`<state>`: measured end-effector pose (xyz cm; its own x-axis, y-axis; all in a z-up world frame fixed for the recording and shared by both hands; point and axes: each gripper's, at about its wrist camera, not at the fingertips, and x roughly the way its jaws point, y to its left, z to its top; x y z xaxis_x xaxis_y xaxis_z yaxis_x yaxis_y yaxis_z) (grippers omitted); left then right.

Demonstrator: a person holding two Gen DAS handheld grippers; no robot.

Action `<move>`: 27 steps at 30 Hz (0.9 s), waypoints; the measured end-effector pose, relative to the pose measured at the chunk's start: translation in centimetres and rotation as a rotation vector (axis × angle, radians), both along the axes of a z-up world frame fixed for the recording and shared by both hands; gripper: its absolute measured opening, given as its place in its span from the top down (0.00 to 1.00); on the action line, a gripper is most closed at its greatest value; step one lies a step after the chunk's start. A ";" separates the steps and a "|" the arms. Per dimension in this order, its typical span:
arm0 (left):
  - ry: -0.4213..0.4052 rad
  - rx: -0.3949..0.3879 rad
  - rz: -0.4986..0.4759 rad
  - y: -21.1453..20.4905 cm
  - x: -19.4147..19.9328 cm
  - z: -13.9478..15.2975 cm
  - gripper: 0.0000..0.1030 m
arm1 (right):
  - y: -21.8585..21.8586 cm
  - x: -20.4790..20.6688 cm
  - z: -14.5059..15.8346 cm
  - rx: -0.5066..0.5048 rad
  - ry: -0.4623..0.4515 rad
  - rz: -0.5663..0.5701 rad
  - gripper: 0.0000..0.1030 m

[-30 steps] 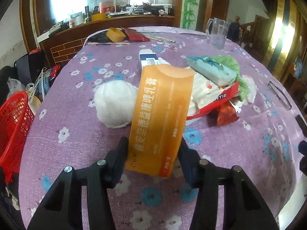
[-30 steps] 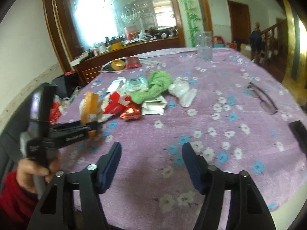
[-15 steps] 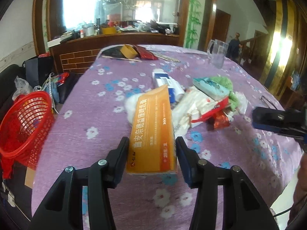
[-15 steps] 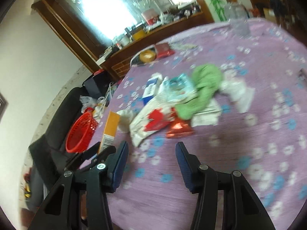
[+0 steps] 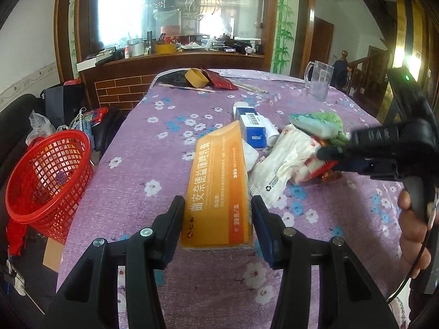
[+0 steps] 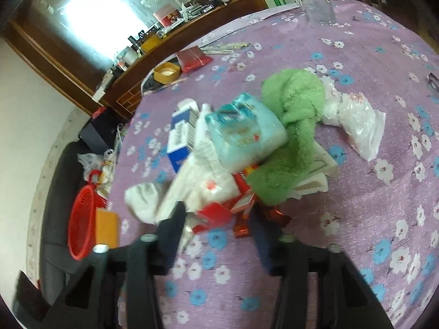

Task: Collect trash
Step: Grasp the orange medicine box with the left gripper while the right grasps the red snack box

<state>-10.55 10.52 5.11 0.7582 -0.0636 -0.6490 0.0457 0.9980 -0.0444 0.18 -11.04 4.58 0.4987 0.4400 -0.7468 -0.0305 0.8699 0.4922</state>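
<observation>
Our left gripper [image 5: 218, 219] is clamped on the orange box [image 5: 218, 192], one pad against each long side, the box held clear above the purple flowered tablecloth [image 5: 153, 148]. Our right gripper [image 6: 219, 227] is closing its jaws at the near edge of the trash heap; red wrappers [image 6: 219, 213] lie between its fingers, though the blur keeps us from telling whether the pads press on them yet. From the left wrist view we see that same gripper [image 5: 326, 152] reaching in from the right, its tips among the pile, with our hand [image 5: 414, 230] on its handle.

Just beyond the red wrappers sit a white crumpled bag [image 6: 203, 183], a blue and white carton [image 6: 179, 142], a pale blue tissue pack [image 6: 244, 134] and a green cloth [image 6: 290, 126] draped over flat white packaging [image 6: 315, 178]. A clear plastic bag [image 6: 356, 120] lies beside the cloth to the right.

The red mesh basket [image 5: 46, 175] stands off the table's left edge, below the cloth. Farther back on the table are a yellow tape roll [image 5: 196, 78], a dark red packet [image 5: 219, 81] and a clear jug [image 5: 318, 81], well apart from the heap.
</observation>
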 end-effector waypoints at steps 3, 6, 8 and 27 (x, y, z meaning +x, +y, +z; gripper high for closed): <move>-0.003 0.001 0.000 0.0 0.0 0.0 0.53 | -0.8 -1.0 -0.1 -0.013 -0.024 0.019 0.70; -0.010 0.004 -0.005 -0.3 -0.2 0.1 0.53 | -2.0 -2.8 0.4 -0.033 -0.073 0.025 0.71; -0.014 0.006 -0.013 -0.6 -0.4 0.1 0.53 | -2.8 -4.3 1.0 -0.057 -0.110 0.028 0.71; -0.052 -0.024 0.038 2.3 -1.9 2.9 0.53 | -1.6 -9.1 6.2 -0.098 -0.319 0.106 0.71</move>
